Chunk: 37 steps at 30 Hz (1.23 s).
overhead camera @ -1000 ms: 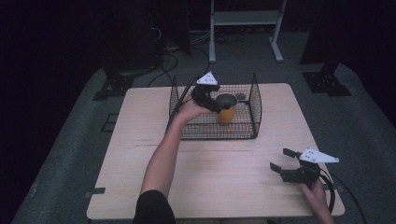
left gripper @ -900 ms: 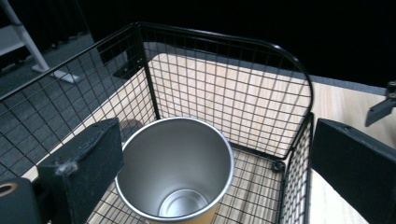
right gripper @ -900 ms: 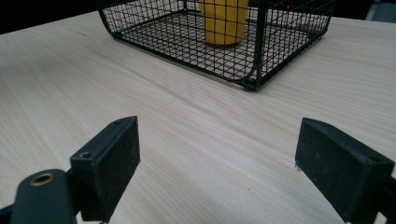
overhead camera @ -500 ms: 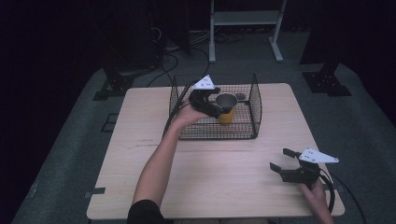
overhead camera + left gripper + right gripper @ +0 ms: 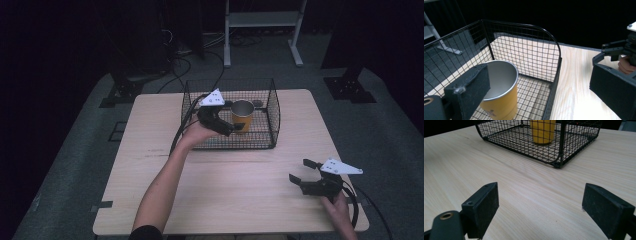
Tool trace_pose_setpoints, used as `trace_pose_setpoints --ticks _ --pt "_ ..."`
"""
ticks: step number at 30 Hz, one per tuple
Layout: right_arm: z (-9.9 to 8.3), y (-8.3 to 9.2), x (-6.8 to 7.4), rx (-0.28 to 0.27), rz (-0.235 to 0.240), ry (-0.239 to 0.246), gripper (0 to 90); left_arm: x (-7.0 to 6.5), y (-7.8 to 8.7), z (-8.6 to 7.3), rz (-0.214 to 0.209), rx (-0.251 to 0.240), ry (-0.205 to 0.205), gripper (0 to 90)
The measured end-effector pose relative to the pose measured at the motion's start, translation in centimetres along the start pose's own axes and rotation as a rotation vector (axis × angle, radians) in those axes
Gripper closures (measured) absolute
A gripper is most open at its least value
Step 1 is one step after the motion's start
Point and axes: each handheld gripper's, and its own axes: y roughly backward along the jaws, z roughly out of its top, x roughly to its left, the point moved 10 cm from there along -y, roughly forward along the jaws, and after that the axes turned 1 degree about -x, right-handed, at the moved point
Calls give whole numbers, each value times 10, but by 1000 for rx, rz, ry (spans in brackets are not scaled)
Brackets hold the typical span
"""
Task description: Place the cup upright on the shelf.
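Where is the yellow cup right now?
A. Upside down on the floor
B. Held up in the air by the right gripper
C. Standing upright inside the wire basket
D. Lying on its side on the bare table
C: the yellow cup stands upright, open end up, on the floor of the wire basket, and the left gripper beside it has open jaws.

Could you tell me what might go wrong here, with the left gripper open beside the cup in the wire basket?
1. The left gripper is open with one of its fingers close to the rim of the upright yellow cup; a sideways nudge could tip it.
2. The wire basket walls stand close around the gripper, so its fingers might catch the mesh and drag the basket across the table.
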Motion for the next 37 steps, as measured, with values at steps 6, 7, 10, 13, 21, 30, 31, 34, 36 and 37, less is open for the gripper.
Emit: trace_pose_setpoints --ticks 6,7,10,13,21,30,31,34,36,37 --pt "0 0 0 1 -1 2 129 -8 8 -5 8 -13 -5 25" --pt "0 0 0 0 -1 2 130 -9 9 -5 9 -19 -4 25" --pt "0 0 0 0 -1 1 129 -15 12 -7 9 -28 -6 25" --pt "0 0 0 1 -2 0 129 -20 16 -8 6 -37 -9 25" --pt "0 0 0 -1 -4 4 129 -31 23 -14 7 -46 -18 25" --pt "0 0 0 -1 -6 4 129 -44 38 -27 17 -69 -12 25" --pt "0 0 0 0 -6 1 129 -46 40 -29 18 -70 -11 25" --pt "0 0 0 0 -5 0 129 -55 47 -34 14 -84 1 25" --pt "0 0 0 0 -1 2 129 -63 52 -37 15 -85 -8 25" --pt "0 0 0 0 0 -1 129 -66 54 -38 14 -88 -14 25"
